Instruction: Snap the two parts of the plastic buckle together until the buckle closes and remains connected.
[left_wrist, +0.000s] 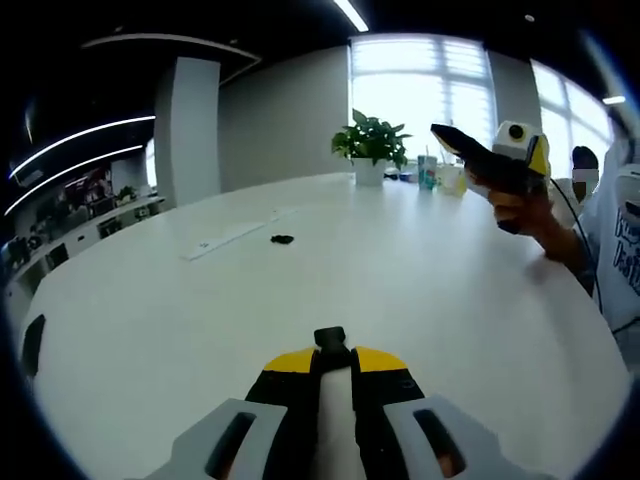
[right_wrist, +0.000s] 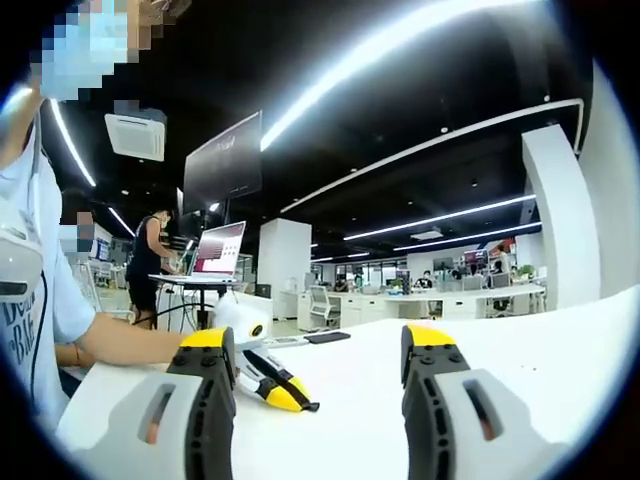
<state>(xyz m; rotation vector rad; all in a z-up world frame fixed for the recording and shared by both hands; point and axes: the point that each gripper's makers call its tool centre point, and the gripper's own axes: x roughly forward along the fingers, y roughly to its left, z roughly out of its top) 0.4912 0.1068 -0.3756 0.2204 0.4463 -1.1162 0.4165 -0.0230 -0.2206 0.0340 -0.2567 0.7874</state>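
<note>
My left gripper (left_wrist: 331, 352) is shut low over the white table (left_wrist: 420, 290), and a small black buckle part (left_wrist: 330, 337) sticks out from between its yellow tips. A second small black buckle part (left_wrist: 282, 239) lies loose on the table farther out, left of centre. A hand holds my right gripper (left_wrist: 452, 137) raised above the table at the upper right. In the right gripper view, that gripper (right_wrist: 320, 345) stands open with nothing between its jaws. The left gripper (right_wrist: 298, 400) lies beyond them on the table (right_wrist: 540, 350), a black piece at its tip.
A white strip (left_wrist: 226, 240) lies just left of the loose part. A potted plant (left_wrist: 370, 145) and cups (left_wrist: 430, 170) stand at the table's far edge. A person's arm (right_wrist: 120, 345) reaches in from the left, with a laptop (right_wrist: 220, 250) behind.
</note>
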